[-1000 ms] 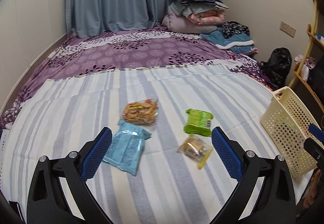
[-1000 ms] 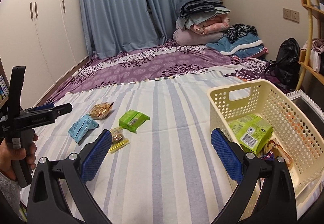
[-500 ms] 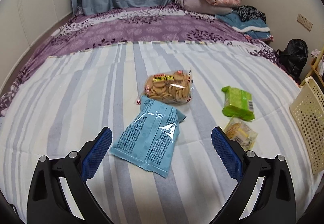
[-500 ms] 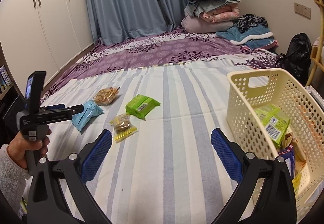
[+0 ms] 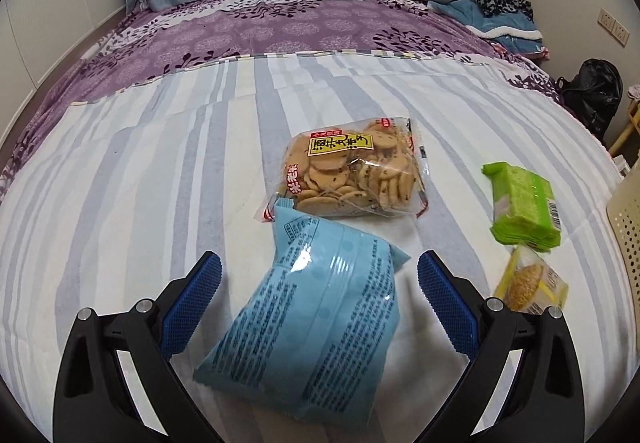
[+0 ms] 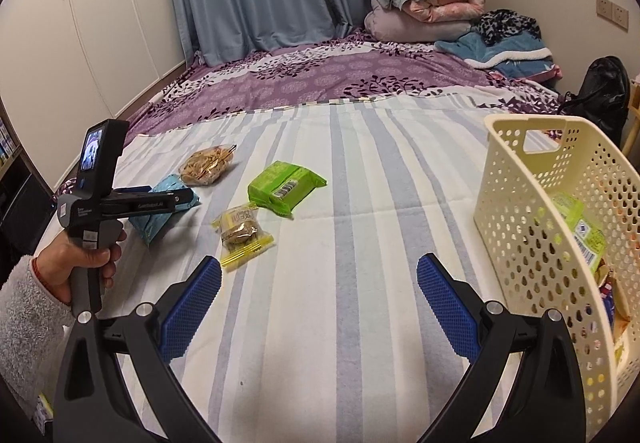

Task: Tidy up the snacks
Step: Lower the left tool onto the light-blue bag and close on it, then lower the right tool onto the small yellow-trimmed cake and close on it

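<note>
Left gripper [image 5: 319,275] has closed in over the last second on the light-blue foil snack packet [image 5: 316,323], which now lies between its spread blue-padded fingers [image 5: 191,303]; jaws wide apart, nothing pinched yet, and the earlier left-wrist view showed the same packet well ahead of the tips. Packet lies flat on the striped bedsheet [image 5: 120,203], its far corner touching the clear bag of round crackers [image 5: 352,171]. Green wrapped pack [image 5: 522,205] and small yellow-edged biscuit pack [image 5: 530,283] sit to the right, untouched. Right gripper [image 6: 319,295] hangs over bare sheet, jaws apart and empty, beside the cream perforated plastic basket [image 6: 516,211], which already holds some packs. Judgement: approach finished; squeeze and lift come next.
</note>
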